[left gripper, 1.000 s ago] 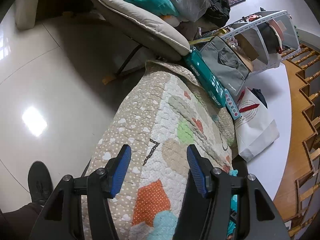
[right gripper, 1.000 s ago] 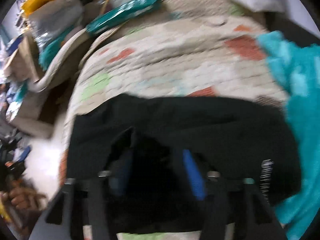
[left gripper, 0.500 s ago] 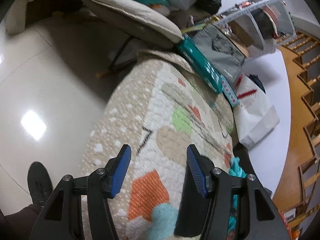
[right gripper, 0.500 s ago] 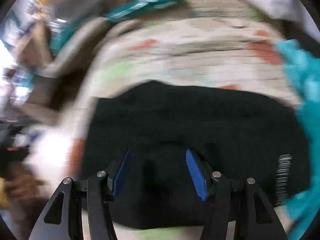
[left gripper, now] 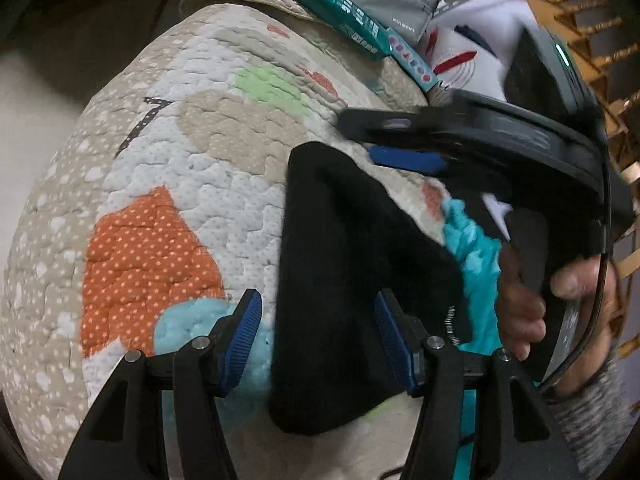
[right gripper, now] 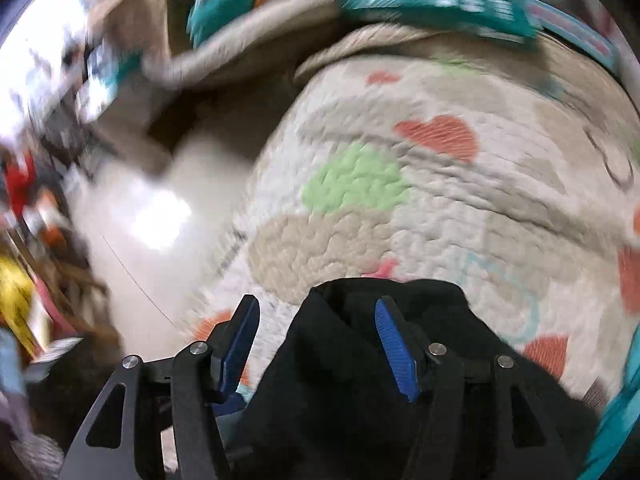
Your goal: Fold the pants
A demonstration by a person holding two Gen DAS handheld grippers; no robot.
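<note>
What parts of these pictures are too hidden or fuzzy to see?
- Black pants, left wrist view: lower end hidden behind the left gripper.
- Small white print on them: too small to read.
- Right gripper, same view: motion-blurred.
- Clutter, right wrist view: smeared by blur.
- Pants there: cut off by the bottom edge.

Patchwork quilt (left gripper: 168, 184) covers the bed. Black pants (left gripper: 340, 280) lie folded around 4 o'clock, teal cloth (left gripper: 476, 248) beside them.
</note>
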